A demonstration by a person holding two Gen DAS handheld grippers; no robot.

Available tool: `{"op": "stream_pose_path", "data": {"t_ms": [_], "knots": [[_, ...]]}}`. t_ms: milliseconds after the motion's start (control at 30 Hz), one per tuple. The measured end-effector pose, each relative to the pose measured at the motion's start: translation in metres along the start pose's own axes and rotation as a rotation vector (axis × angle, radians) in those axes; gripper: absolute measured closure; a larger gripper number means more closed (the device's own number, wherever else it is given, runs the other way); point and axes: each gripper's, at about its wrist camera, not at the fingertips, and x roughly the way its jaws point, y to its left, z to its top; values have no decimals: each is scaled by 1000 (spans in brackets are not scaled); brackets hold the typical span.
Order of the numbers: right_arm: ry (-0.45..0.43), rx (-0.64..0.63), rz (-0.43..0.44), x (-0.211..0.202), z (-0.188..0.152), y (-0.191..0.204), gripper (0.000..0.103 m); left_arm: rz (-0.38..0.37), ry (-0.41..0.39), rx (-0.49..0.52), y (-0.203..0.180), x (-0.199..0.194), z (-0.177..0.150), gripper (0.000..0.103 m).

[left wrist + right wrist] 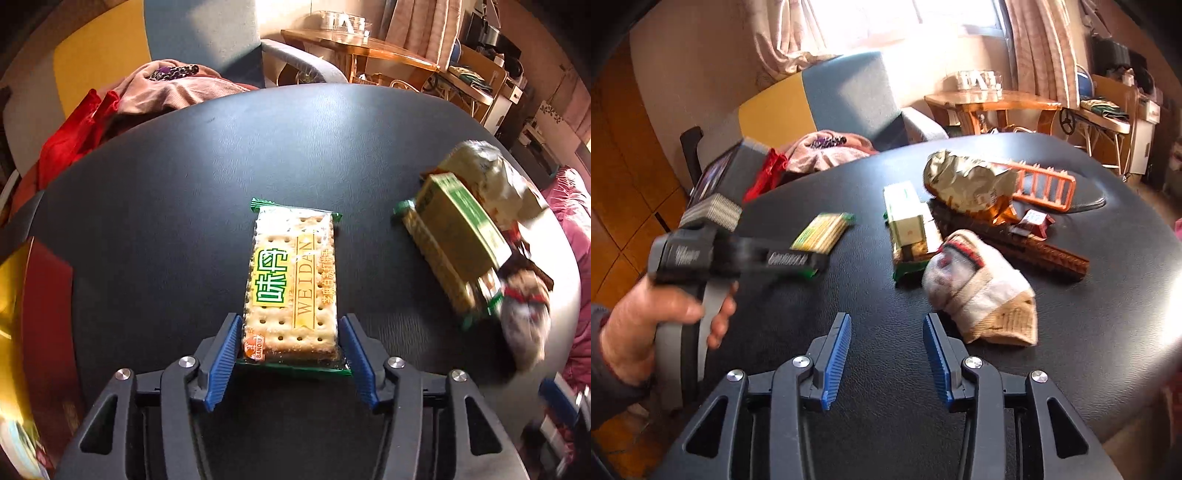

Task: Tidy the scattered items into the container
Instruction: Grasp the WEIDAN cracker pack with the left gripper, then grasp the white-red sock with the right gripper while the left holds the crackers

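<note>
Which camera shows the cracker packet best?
The left wrist view: the cracker packet lies sharp and label-up between the left gripper fingers. The right wrist view shows it small, blurred, partly hidden.

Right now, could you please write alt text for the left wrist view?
The left gripper straddles the near end of a cracker packet lying on a dark table, its blue pads beside the packet. A blurred pile of snacks sits to the right.

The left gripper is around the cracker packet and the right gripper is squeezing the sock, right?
Not quite. The right gripper is open and holds nothing; the sock lies just ahead of it on the table, as the right wrist view shows. The left gripper is indeed around the cracker packet.
</note>
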Motion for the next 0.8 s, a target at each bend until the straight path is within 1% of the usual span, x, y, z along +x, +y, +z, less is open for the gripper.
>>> {"op": "stream_pose_path", "data": {"t_ms": [133, 267, 367, 500, 633, 767, 800], "knots": [[-21, 23, -63, -12, 1, -17, 61, -26, -3, -11, 5, -19, -32, 47], [-26, 46, -104, -17, 6, -34, 61, -62, 10, -38, 12, -36, -56, 47], [-28, 48, -115, -18, 14, -43, 51, -91, 7, -57, 16, -49, -65, 46], [-11, -17, -97, -6, 26, -44, 42, -98, -39, -50, 19, -69, -67, 41], [39, -78, -67, 20, 40, -39, 39, -74, -56, -26, 22, -74, -59, 40], [93, -124, -71, 43, 49, -37, 38, -34, -41, 2, 21, -65, -48, 40], [106, -128, -72, 48, 50, -38, 40, -25, -32, 10, 19, -60, -46, 40]]}}
